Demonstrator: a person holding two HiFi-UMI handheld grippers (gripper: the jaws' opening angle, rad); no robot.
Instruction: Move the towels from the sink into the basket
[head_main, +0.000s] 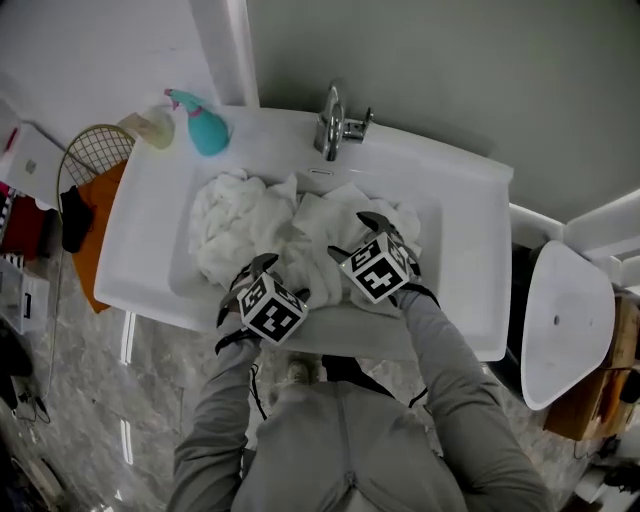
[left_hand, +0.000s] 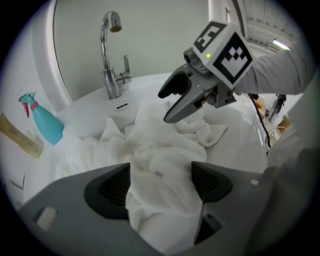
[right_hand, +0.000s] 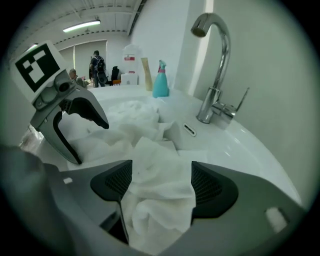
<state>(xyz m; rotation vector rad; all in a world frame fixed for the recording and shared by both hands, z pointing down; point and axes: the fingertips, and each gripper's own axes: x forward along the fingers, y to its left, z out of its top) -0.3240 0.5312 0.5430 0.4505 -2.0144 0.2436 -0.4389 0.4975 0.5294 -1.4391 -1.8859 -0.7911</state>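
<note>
Crumpled white towels (head_main: 240, 225) fill the basin of the white sink (head_main: 150, 230). My left gripper (head_main: 282, 275) hangs over the basin's near side, and my right gripper (head_main: 352, 235) is just right of it. In the left gripper view the left gripper (left_hand: 161, 180) stands open, with a fold of towel (left_hand: 160, 165) lying loose between its pads. The right gripper (left_hand: 166, 106) shows beyond it, jaws apart. In the right gripper view the right gripper (right_hand: 161, 182) is open too, with bunched towel (right_hand: 157, 175) between its pads. The left gripper (right_hand: 90, 143) is spread wide beside it.
A chrome faucet (head_main: 332, 125) rises at the sink's back. A teal spray bottle (head_main: 205, 130) and a pale tube (head_main: 150, 125) stand at the back left corner. A wire basket (head_main: 95, 150) sits left of the sink on the floor. A white fixture (head_main: 565, 320) stands to the right.
</note>
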